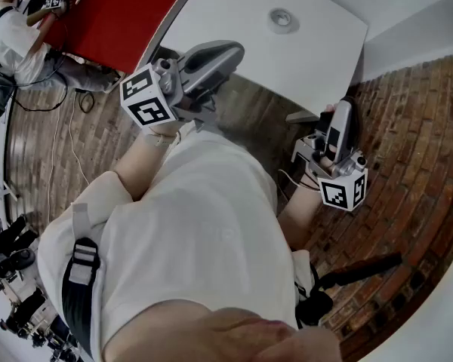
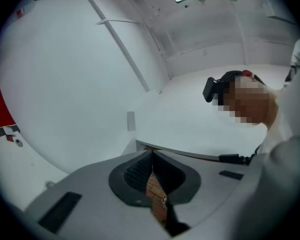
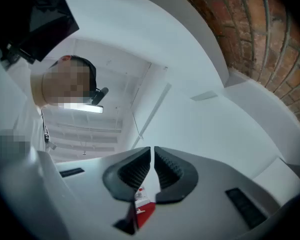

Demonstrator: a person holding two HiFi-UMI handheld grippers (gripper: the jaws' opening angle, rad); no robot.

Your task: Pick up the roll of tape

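The roll of tape [image 1: 281, 19] is a small grey ring lying flat on the white table [image 1: 234, 36], toward its far side. My left gripper [image 1: 235, 50] is held up at the table's near edge, well short of the roll, with its jaws shut and nothing between them [image 2: 151, 154]. My right gripper [image 1: 343, 108] hangs by the table's right corner, jaws together and empty [image 3: 153, 150]. Both gripper views tilt up at the ceiling and the person's head, so the tape is not in them.
A red surface [image 1: 121, 13] adjoins the table at the left, and another person [image 1: 11, 36] stands beside it. The brick floor [image 1: 408, 142] lies below, with black gear [image 1: 15, 247] at the lower left and a black stand [image 1: 362, 268] at the lower right.
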